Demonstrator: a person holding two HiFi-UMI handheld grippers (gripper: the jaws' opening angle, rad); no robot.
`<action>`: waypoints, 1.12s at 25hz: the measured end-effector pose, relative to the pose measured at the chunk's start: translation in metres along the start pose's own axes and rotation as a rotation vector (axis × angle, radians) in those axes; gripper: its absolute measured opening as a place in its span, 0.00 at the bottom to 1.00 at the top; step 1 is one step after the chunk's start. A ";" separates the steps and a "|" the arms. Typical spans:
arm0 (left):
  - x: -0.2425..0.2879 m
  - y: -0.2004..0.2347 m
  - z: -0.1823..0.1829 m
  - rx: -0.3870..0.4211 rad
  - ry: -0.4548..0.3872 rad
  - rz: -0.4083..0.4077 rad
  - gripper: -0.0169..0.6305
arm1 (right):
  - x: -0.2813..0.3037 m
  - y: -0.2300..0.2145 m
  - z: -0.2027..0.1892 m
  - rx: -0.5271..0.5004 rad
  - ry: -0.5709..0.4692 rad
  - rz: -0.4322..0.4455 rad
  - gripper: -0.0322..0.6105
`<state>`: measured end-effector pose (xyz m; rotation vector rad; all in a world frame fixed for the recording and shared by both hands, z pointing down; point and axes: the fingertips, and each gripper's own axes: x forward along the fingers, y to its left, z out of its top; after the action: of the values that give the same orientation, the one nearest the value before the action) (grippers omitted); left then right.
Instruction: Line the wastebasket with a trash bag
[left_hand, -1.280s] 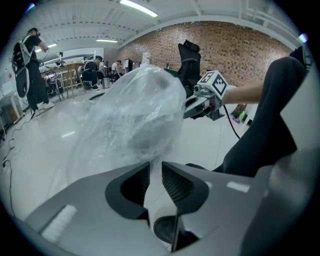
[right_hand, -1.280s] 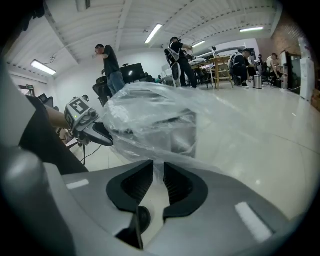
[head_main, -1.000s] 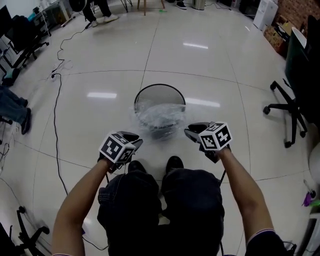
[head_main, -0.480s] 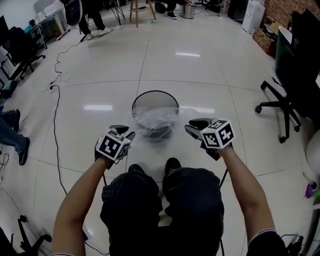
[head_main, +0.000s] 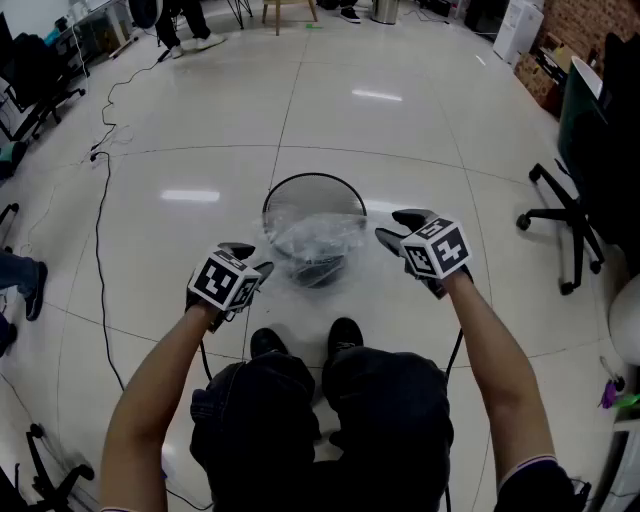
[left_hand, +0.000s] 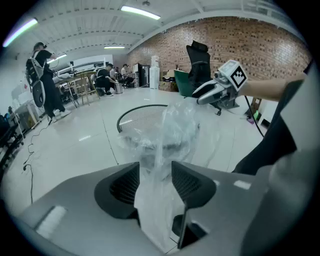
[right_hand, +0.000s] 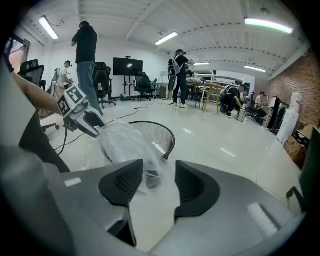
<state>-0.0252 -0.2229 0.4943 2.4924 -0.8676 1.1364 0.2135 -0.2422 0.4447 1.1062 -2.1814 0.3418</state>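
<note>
Trash bag (head_main: 318, 243), clear, bunched over the near side of the wastebasket (head_main: 312, 178) at your feet. Left gripper (head_main: 250, 258) and right gripper (head_main: 397, 226) have just been opening; jaws wide, film slack between them. Regrip opposite hem edges, then stretch them over the rim.

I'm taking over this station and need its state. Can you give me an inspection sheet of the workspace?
Surface: glossy pale tiled floor, lamps mirrored in it.
Job's things: black mesh wastebasket stands upright; clear trash bag is bunched over its near side, far rim uncovered.
Clutter: nothing seen.
Grippers: left gripper and right gripper flank the basket; both pairs of jaws have just been opening and stand apart, bag film between them, not pinched.
Cables: black cable trails over the floor at left, apart from the basket.
Surroundings: office chair at right, brick wall, people far off.
</note>
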 end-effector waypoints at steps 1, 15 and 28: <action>0.003 -0.001 -0.001 0.004 0.011 -0.009 0.33 | 0.005 0.002 -0.003 -0.010 0.021 0.015 0.32; -0.010 0.040 0.052 0.024 -0.102 0.107 0.05 | 0.022 -0.030 0.020 -0.078 -0.008 -0.016 0.05; 0.010 0.106 0.094 -0.021 -0.166 0.227 0.05 | 0.075 -0.086 0.051 -0.070 -0.047 -0.099 0.05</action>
<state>-0.0302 -0.3539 0.4400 2.5484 -1.2278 0.9882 0.2277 -0.3662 0.4508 1.1882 -2.1532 0.1959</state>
